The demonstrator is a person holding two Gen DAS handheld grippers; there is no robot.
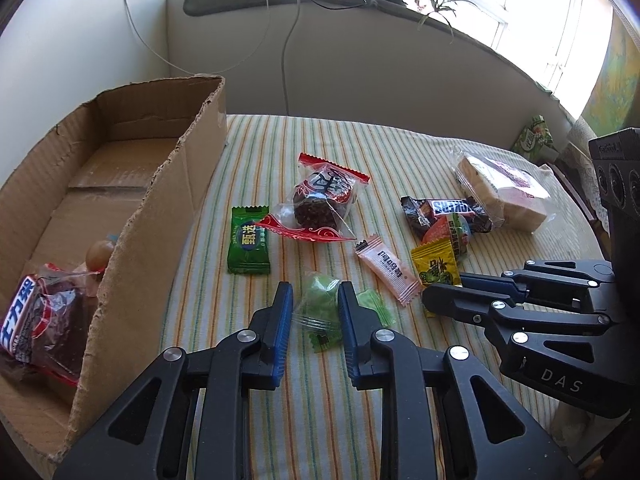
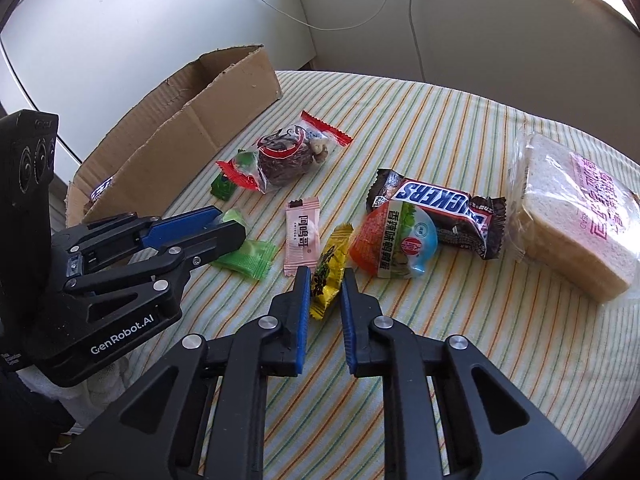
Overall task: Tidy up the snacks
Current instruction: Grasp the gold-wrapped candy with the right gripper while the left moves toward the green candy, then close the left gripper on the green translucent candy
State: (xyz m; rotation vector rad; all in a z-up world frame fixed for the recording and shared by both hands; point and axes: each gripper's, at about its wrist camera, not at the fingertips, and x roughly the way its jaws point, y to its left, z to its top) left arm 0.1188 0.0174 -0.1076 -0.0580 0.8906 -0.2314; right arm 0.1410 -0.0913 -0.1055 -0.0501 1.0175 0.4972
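My left gripper [image 1: 315,292] [image 2: 230,226] is shut on a light green candy [image 1: 320,300] [image 2: 236,216] in a clear wrapper that lies on the striped tablecloth [image 1: 320,420]. Just to its right, my right gripper [image 2: 326,276] [image 1: 440,292] is shut on a small yellow snack packet [image 2: 330,256] [image 1: 434,266], which stands on edge between the blue pads. A torn cardboard box [image 1: 180,168] [image 2: 192,140] sits at the left; a dark chocolate packet [image 1: 40,320] and a round brown sweet [image 1: 98,254] lie inside.
Loose on the cloth are a dark green packet [image 1: 249,240], a red-trimmed brown cake [image 1: 320,200], a pink sachet [image 1: 386,274], a Snickers bar [image 2: 436,204], an orange egg packet [image 2: 394,240] and wrapped bread [image 2: 576,216]. Walls and a window sill stand behind.
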